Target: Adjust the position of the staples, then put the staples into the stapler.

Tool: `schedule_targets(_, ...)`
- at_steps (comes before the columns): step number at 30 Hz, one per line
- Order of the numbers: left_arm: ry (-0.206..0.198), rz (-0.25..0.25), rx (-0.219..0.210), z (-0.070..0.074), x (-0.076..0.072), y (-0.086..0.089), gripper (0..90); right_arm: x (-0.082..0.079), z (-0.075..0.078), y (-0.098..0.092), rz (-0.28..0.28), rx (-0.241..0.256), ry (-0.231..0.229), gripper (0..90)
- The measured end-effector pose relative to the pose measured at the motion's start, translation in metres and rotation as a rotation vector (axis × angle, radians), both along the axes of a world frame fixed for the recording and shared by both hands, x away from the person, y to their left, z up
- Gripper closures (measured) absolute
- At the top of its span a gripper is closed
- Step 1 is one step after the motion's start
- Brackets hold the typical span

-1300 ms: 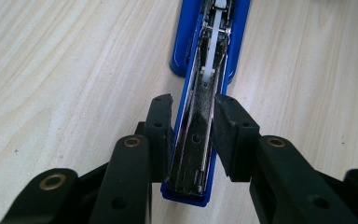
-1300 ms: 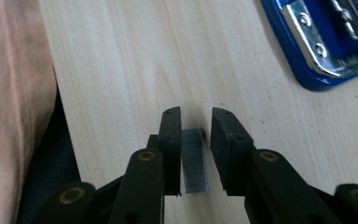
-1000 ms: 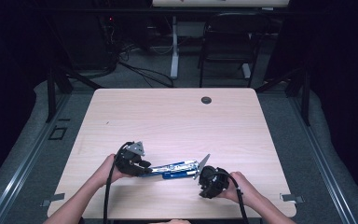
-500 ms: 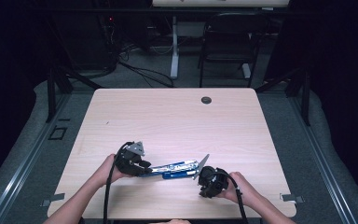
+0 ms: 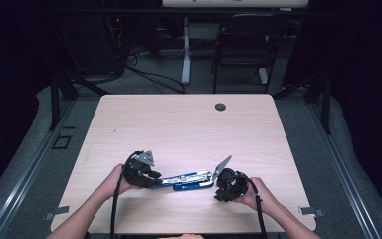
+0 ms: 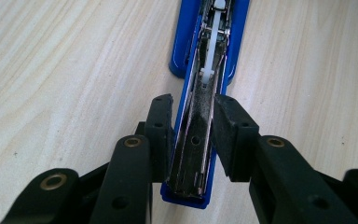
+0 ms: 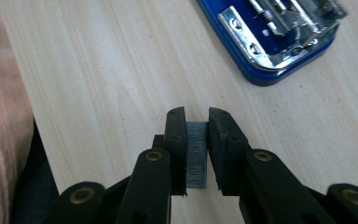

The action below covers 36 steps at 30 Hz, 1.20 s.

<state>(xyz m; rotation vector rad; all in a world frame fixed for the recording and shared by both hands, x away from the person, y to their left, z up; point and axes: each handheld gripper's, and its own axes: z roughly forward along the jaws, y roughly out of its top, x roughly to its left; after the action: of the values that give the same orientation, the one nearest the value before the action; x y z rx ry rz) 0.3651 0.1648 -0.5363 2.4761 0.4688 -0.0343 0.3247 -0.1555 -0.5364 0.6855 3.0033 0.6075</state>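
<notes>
Blue stapler (image 5: 186,179), opened flat, lying on the near part of the light wood tabletop (image 5: 189,129) between the two grippers, its metal magazine channel exposed along its length. Left gripper (image 6: 193,133): clamped on the sides of the stapler's open magazine near one end, one black jaw pressed against each flank; in the high view this gripper (image 5: 151,180) sits at the stapler's left end, held by the person's left hand (image 5: 113,181). Right gripper (image 7: 196,149): closed on a strip of staples (image 7: 196,154), grey and finely ribbed, held just above the tabletop, near the stapler's rounded blue end (image 7: 279,42) but apart from it. Round grommet hole (image 5: 220,106) at the far edge of the tabletop.
</notes>
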Motion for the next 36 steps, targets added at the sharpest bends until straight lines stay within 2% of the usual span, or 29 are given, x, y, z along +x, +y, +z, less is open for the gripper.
schedule_targets(7,0.000,-0.001,-0.001,0.000,0.000,0.000,68.3,0.004,0.003,-0.006,-0.032,0.031,-0.022,78.2)
schedule_targets(10,-0.001,0.000,-0.002,0.000,0.000,0.000,68.3,0.007,0.005,-0.008,-0.035,0.017,-0.036,78.2)
schedule_targets(11,-0.004,0.000,0.002,0.000,0.000,0.000,68.3,0.007,0.005,-0.009,-0.044,0.031,-0.036,78.2)
schedule_targets(15,-0.009,-0.001,0.008,0.001,-0.001,-0.001,68.3,0.008,0.006,-0.010,-0.049,0.030,-0.048,78.2)
schedule_targets(16,-0.009,-0.002,0.007,0.001,-0.001,-0.001,68.4,0.009,0.008,-0.011,-0.043,0.016,-0.057,78.2)
schedule_targets(19,-0.006,0.000,0.004,0.000,-0.001,-0.001,68.4,0.010,0.009,-0.013,-0.060,0.039,-0.064,78.2)
schedule_targets(21,-0.004,0.001,0.003,0.000,0.000,-0.001,68.3,0.011,0.010,-0.014,-0.053,0.025,-0.071,78.2)
schedule_targets(24,-0.004,-0.004,0.003,0.000,0.000,-0.001,68.3,0.013,0.013,-0.017,-0.057,0.031,-0.087,78.2)
schedule_targets(27,-0.005,0.000,-0.003,0.000,0.000,-0.001,68.3,0.016,0.013,-0.020,-0.079,0.054,-0.087,78.2)
schedule_targets(31,-0.014,0.002,0.010,0.000,0.000,-0.001,68.3,0.020,0.013,-0.023,-0.080,0.056,-0.096,78.2)
schedule_targets(32,-0.013,0.002,0.010,0.000,0.000,-0.001,68.3,0.021,0.013,-0.024,-0.078,0.037,-0.102,78.2)
schedule_targets(36,-0.014,-0.002,0.011,0.000,0.000,-0.002,68.3,0.025,0.012,-0.025,-0.095,0.054,-0.101,78.2)
